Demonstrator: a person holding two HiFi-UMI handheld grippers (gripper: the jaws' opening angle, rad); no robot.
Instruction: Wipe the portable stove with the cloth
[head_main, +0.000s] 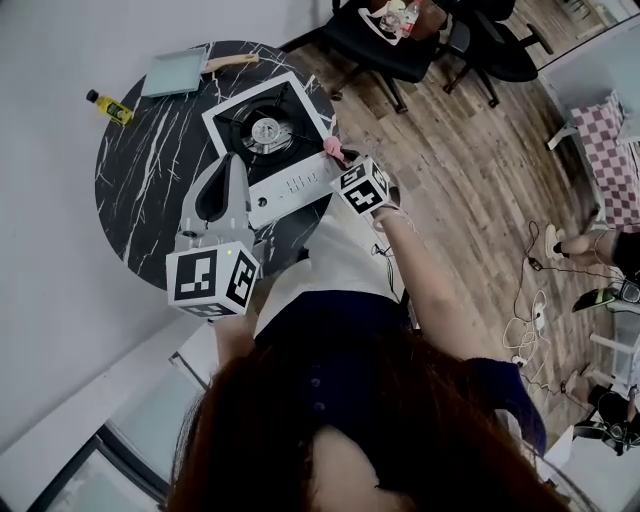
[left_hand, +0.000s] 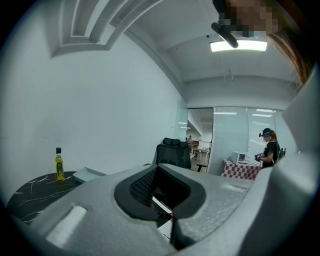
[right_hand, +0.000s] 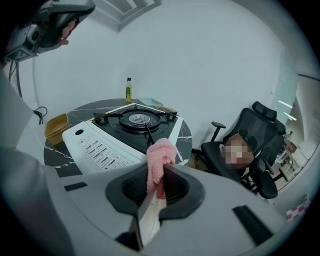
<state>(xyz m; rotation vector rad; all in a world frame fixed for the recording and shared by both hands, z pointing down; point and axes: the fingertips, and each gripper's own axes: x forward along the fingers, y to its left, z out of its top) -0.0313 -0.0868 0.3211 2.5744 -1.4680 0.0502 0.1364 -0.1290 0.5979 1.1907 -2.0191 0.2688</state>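
Cloth clamped in right gripper jaws beside stove, panel print illegible

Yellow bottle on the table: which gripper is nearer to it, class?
Left. The left gripper hovers over the stove's left side, toward the yellow bottle; the right gripper, jaws shut on the pink cloth, is at the stove's right edge, farther away.

Stove on tbl; bottle left

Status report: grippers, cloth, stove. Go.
Right hand-held gripper shut on pink cloth, at edge of portable stove. Left hand-held gripper shut, empty. Nothing lying on the stove.
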